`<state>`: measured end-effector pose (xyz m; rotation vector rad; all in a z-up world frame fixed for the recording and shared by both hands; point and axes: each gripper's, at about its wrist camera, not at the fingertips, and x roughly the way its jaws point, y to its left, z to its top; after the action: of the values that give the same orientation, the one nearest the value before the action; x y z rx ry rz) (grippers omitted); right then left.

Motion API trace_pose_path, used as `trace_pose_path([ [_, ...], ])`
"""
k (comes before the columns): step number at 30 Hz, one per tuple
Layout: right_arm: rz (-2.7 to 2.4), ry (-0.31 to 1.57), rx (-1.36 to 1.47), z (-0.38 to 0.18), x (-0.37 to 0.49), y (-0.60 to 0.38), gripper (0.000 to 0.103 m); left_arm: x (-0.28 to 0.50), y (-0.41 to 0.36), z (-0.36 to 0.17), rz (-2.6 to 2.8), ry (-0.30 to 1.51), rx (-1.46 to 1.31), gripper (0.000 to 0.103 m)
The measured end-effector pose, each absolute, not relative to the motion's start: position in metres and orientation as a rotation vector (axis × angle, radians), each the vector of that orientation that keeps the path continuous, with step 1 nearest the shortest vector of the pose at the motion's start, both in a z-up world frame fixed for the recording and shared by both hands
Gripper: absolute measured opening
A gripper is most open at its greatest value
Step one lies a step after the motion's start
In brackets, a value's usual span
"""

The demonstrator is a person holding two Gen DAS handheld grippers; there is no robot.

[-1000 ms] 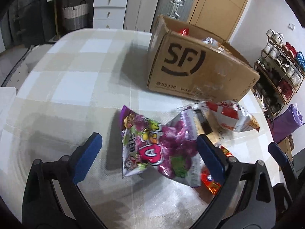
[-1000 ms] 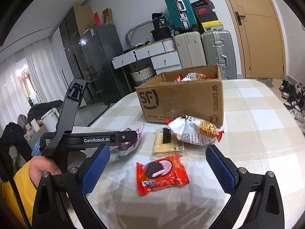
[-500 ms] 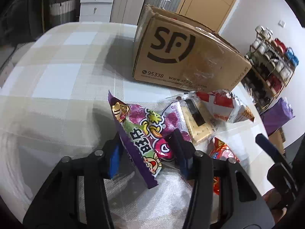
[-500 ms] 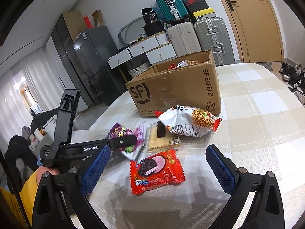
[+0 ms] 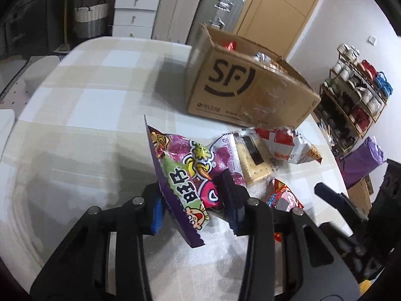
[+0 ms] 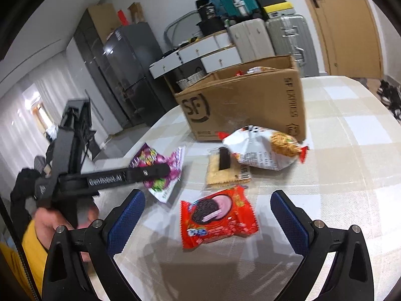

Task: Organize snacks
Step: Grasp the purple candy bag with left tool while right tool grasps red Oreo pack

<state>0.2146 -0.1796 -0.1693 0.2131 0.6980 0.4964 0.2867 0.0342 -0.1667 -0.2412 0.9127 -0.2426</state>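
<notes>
My left gripper (image 5: 193,200) is shut on a purple candy bag (image 5: 185,168), lifted a little off the checked table (image 5: 82,105); from the right wrist the same bag (image 6: 160,168) shows under the left gripper (image 6: 163,170). My right gripper (image 6: 205,215) stands open just above a red cookie packet (image 6: 218,215), with nothing between its pads. A cracker packet (image 6: 225,170) and a white noodle-snack bag (image 6: 263,150) lie in front of the open cardboard box (image 6: 245,102), which holds other snacks.
The box (image 5: 248,90) stands at the table's far side, near its right edge. Suitcases (image 6: 270,37), white drawers and a dark fridge (image 6: 130,75) line the wall behind. A shoe rack (image 5: 356,95) stands off the table. A hand in a yellow sleeve (image 6: 50,223) holds the left gripper.
The left gripper closed from wide open onto the purple candy bag and raised it, tilting it upright. The right gripper stayed open and shifted only slightly over the red cookie packet.
</notes>
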Motion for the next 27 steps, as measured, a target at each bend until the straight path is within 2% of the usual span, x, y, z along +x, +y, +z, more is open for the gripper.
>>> trace_pose_path([
  [6,0.486,0.789,0.082,-0.178,0.223,-0.152,0.099,0.255,0.056,-0.147,-0.215,0.881,-0.26,0.036],
  [9,0.456,0.832,0.031,-0.184,0.228,-0.143,0.081,0.24,0.069,-0.143,-0.2,0.874,-0.272,0.036],
  [11,0.43,0.836,0.019,-0.185,0.228,-0.141,0.078,0.229,0.076,-0.14,-0.191,0.871,-0.287,0.036],
  [15,0.403,0.867,-0.024,-0.189,0.23,-0.136,0.062,0.209,0.085,-0.134,-0.192,0.857,-0.297,0.036],
  [18,0.398,0.867,-0.059,-0.188,0.23,-0.131,0.06,0.197,0.086,-0.128,-0.204,0.844,-0.303,0.036],
  [19,0.383,0.866,-0.081,-0.187,0.229,-0.129,0.052,0.193,0.086,-0.126,-0.206,0.838,-0.303,0.036],
  [27,0.439,0.864,0.0,-0.174,0.216,-0.136,0.046,0.16,0.079,-0.102,-0.239,0.79,-0.302,0.036],
])
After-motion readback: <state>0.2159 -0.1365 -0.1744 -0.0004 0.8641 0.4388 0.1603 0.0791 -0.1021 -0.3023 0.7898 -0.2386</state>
